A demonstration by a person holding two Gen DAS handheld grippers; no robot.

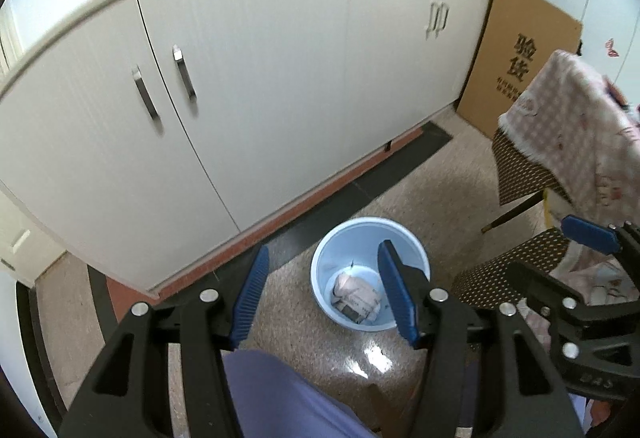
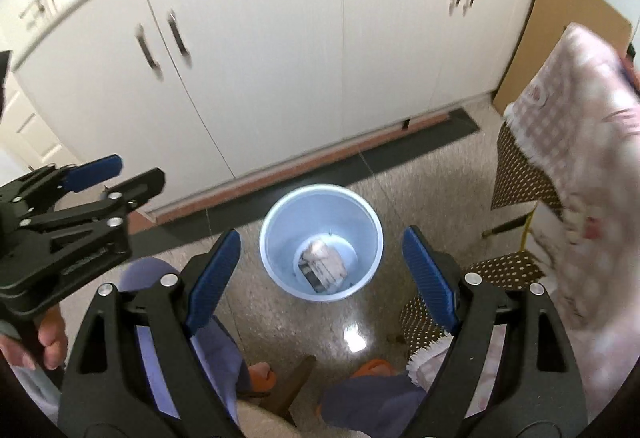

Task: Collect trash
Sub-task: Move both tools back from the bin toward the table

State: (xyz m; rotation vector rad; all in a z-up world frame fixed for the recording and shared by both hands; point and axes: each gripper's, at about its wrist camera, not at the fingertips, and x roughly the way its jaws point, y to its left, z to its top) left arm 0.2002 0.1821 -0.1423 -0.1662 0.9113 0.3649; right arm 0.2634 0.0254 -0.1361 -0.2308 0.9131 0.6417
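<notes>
Both tongs are seen above the floor, angled down toward a pale blue waste bin (image 2: 321, 242) standing on the speckled floor (image 2: 432, 181) near the base of a white cabinet (image 2: 280, 49). The left tongs (image 1: 324, 298) are held apart with nothing between the blue pads; the right tongs (image 2: 322, 278) are spread wider, also empty. Neither pair touches the bin.

The trash, a crumpled paper wad (image 2: 324, 266) with some printed wrapping, is found at the bottom of the bin, so at least one piece is judged already collected. The bin is framed between the right pads (probably because it serves as the drop target, kept in line of sight).

A chair draped with a pink checked cloth (image 2: 576, 141) stands to the right, just beside the bin. A cardboard box (image 1: 516, 57) leans by the cabinet end. Legs in blue trousers (image 2: 176, 322) and orange slippers are noted below the tongs; no further trash is visible on the floor.
</notes>
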